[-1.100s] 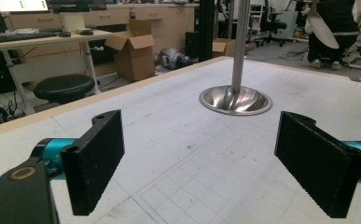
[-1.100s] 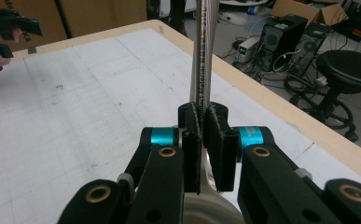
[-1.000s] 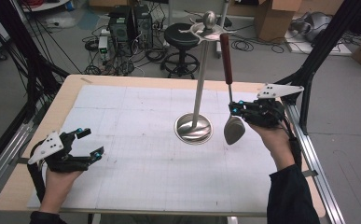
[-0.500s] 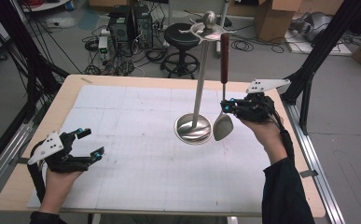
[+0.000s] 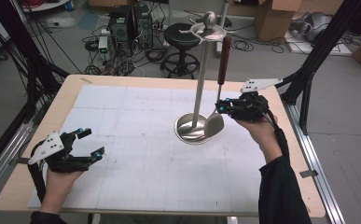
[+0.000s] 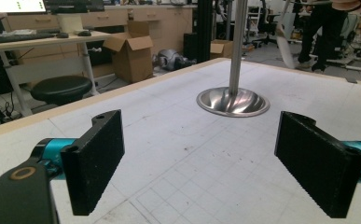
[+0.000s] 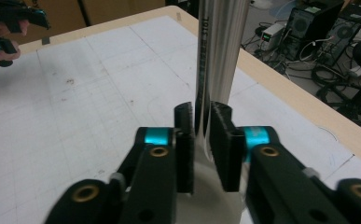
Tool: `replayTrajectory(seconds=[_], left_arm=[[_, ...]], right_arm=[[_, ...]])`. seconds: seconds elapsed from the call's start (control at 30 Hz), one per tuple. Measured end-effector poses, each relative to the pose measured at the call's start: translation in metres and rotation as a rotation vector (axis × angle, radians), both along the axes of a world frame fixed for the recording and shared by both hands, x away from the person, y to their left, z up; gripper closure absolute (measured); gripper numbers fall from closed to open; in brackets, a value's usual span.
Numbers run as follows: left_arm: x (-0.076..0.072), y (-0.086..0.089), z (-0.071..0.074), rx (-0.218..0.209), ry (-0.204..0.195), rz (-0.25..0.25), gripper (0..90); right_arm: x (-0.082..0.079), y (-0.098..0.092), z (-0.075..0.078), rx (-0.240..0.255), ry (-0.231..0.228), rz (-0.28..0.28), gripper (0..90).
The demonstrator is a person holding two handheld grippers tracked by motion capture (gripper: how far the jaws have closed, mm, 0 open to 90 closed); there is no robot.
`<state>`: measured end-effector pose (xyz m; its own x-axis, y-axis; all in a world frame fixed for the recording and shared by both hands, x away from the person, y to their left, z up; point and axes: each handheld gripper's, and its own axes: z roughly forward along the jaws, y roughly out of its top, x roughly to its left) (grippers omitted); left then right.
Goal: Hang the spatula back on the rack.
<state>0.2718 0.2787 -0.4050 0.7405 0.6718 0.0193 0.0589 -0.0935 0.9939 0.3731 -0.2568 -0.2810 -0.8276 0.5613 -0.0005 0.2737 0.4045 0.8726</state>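
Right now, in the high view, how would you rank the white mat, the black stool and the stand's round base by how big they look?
1. White mat: largest, covering most of the table.
2. Black stool and the stand's round base: they look alike in width. The stool stands farther from the camera, so which is truly bigger is unsure.

no readable text, labels or numbers

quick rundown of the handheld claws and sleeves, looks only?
Both are black two-jaw units. The left claw and right claw each carry a pale grey three-cornered plate on top and cyan accents near the jaws. The gripper views show flat black ribbed pads, cyan collars and brass-coloured pivot pins on black linkages. The person's right arm wears a dark sleeve; a dark cuff shows at the left wrist.
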Motion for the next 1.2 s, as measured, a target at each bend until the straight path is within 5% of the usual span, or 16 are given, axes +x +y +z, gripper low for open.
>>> replayTrajectory(seconds=[0.2,0.47,0.93,1.2], left_arm=[[0.0,0.0,0.0,0.0,0.0,-0.003,16.4],[0.004,0.003,-0.001,-0.003,0.0,0.01,16.3],[0.015,0.004,-0.006,-0.026,0.028,0.044,16.2],[0.02,0.007,-0.012,0.017,0.057,0.071,16.2]], right_arm=[[-0.005,-0.007,-0.001,0.021,-0.012,-0.063,52.2],[-0.029,-0.035,-0.016,0.072,-0.078,-0.129,38.7],[-0.068,-0.082,-0.084,0.142,-0.106,-0.301,25.0],[-0.077,-0.093,-0.123,0.191,-0.093,-0.381,18.9]])
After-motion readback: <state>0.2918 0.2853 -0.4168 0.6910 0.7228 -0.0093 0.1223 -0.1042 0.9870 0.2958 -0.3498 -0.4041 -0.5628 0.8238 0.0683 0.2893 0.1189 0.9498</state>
